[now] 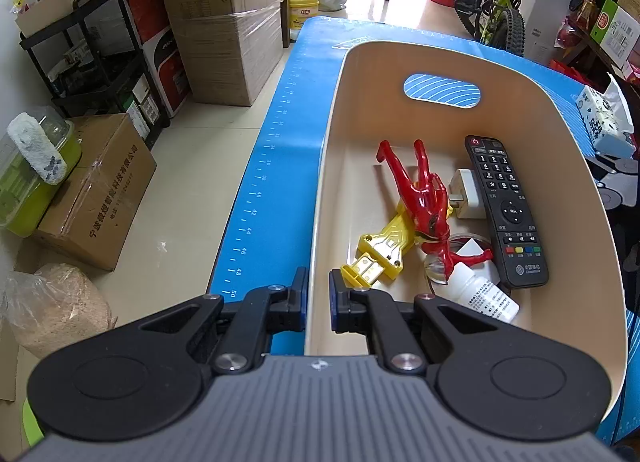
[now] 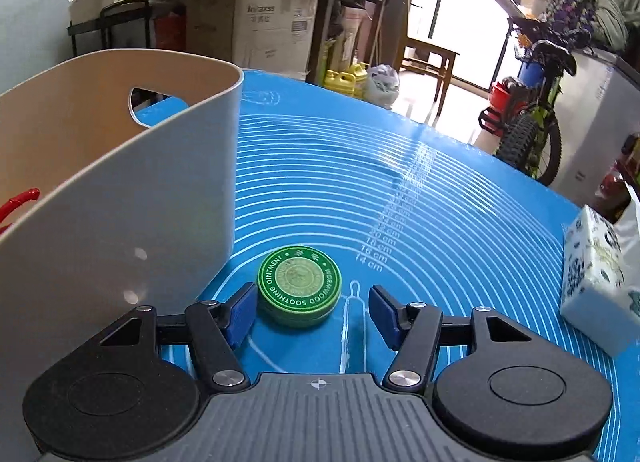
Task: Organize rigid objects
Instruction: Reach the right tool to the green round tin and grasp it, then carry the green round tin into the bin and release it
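- The beige bin (image 2: pixel 120 197) is standing on the blue mat (image 2: pixel 440 221), and I am giving every place from this bin.
- The green ointment tin (image 2: pixel 299 286) is lying flat on the mat, just beside the outer wall of the bin, near its corner, with the printed lid facing up.
- The right gripper (image 2: pixel 312 316) is hovering right behind the tin with its jaws apart, and nothing is pressed between them; the pad on the bin side is almost touching the tin, while the other pad is standing clearly off.
- So the tin is sitting a little toward the bin from the middle of the gap and slightly ahead of the pads (it is round, so it has no long axis to line up with).
- I judge that the right hand is the nearer one and needs a small move forward and toward the bin before closing.
- The left gripper (image 1: pixel 318 298) is clamped on the near wall of the bin, one pad outside and one inside.
- Inside the bin are lying a red toy figure (image 1: pixel 424 201), a yellow toy piece (image 1: pixel 380 250), a black remote (image 1: pixel 506 213), a white charger (image 1: pixel 466 193) and a white bottle (image 1: pixel 486 294).
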Demonstrator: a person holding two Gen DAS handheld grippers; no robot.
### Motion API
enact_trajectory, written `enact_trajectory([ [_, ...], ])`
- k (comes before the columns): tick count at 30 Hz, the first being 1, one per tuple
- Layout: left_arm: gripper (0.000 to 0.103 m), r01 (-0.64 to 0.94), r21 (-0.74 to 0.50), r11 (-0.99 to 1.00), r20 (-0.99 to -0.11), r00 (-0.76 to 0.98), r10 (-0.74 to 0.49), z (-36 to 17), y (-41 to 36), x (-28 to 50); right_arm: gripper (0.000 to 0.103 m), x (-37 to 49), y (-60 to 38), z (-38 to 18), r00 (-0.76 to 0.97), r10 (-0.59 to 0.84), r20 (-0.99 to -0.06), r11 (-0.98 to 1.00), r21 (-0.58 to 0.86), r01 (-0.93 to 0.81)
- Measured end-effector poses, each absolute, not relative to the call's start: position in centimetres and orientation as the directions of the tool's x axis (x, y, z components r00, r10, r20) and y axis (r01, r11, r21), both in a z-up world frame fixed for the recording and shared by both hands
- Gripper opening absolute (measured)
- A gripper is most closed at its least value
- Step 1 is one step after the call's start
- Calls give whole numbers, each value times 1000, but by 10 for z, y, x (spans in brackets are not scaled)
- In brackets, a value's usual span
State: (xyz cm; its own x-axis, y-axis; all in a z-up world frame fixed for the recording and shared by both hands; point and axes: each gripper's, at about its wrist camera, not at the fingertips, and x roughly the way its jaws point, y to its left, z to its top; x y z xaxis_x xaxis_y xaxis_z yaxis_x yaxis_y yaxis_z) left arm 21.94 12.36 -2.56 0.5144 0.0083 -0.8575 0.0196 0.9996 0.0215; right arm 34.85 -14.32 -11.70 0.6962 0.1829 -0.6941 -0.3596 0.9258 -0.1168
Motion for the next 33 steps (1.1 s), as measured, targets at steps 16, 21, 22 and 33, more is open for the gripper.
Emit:
enact_trajectory([
  [16,12,18,39,999,-859,512,24,-26,120,221,53,344,-133,-118,727,165,-666,908,-185,-376],
  [21,12,18,37,999,-859,512,22,-26,121,222,53,334,-134,-103,762,144,-632,914,-210,-347],
  [22,12,18,36,999,-859,512,22,-26,121,221,53,333,-134,-98,767,140,-626,913,-218,-345],
  [33,12,14,35,999,-859,511,23,-26,121,221,53,285,-139,-18,862,153,-484,940,-199,-278],
])
